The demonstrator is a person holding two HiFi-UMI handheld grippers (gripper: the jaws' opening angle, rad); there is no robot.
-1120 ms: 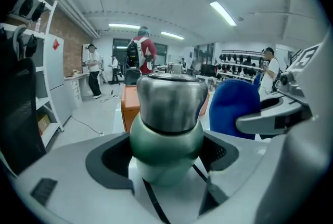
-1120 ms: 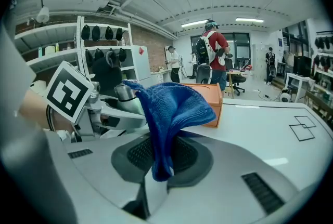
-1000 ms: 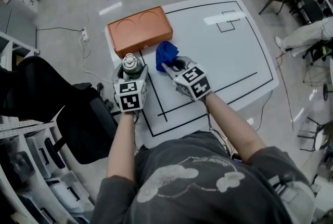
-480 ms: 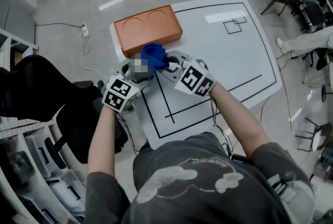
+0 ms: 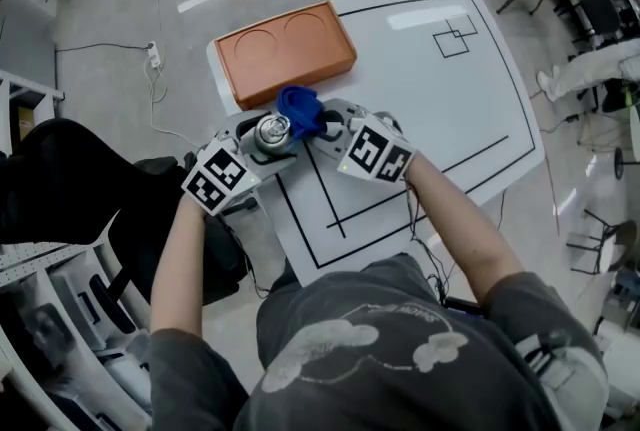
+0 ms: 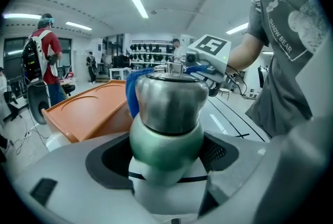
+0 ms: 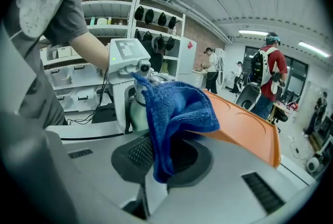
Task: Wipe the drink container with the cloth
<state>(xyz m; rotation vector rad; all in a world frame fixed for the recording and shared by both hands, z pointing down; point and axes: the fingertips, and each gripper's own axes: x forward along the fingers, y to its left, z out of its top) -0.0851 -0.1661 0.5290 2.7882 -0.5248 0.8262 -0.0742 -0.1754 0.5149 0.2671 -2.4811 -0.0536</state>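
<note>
Drink container (image 5: 272, 131): one, green body, steel cap, clamped in left gripper (image 5: 266, 141) by table's left edge. Table (image 5: 430, 109): one, white, black lines. Tray (image 5: 285, 49): one, orange, two round recesses. Cloth (image 5: 298, 107): one, blue, pinched in right gripper (image 5: 325, 127), just beside cap.

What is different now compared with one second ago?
The right tool carried the blue cloth left, up to the top of the green and steel drink bottle; the left tool rolled leftward with the bottle. Both grips and the orange tray stayed as before.
</note>
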